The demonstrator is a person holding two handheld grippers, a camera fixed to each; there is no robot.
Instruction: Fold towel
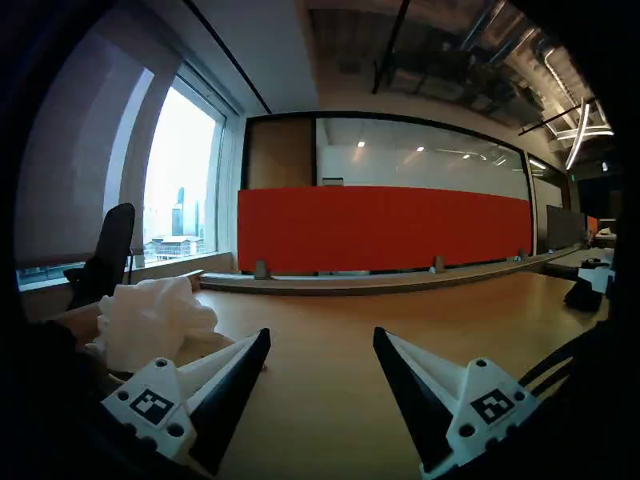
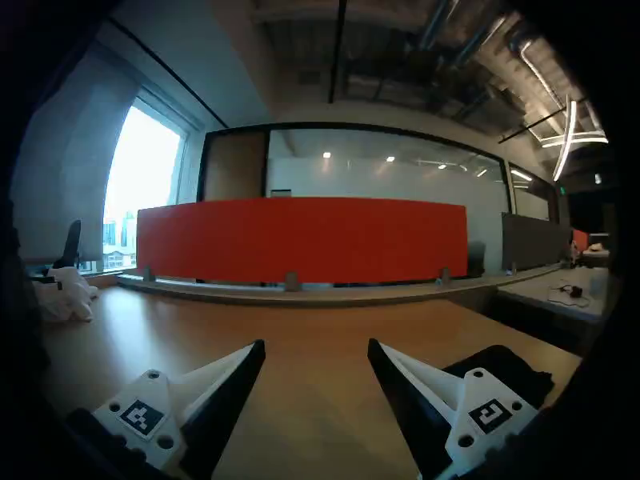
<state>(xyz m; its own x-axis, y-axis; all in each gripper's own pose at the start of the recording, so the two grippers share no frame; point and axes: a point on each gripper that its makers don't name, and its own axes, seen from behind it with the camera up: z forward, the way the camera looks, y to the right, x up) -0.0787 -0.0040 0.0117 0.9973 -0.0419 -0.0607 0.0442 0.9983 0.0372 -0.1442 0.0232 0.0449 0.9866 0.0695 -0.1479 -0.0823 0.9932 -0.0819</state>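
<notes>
Just left of the left gripper (image 1: 321, 331) lies the crumpled white towel (image 1: 152, 316).

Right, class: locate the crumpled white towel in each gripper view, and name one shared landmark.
Left gripper view: towel at lower left, large and crumpled.
Right gripper view: towel small, at the far left edge.
Shared landmark: the red partition across the middle.

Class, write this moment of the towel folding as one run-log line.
stage: not started | towel: crumpled on desk, untouched | left gripper: open | right gripper: open
</notes>
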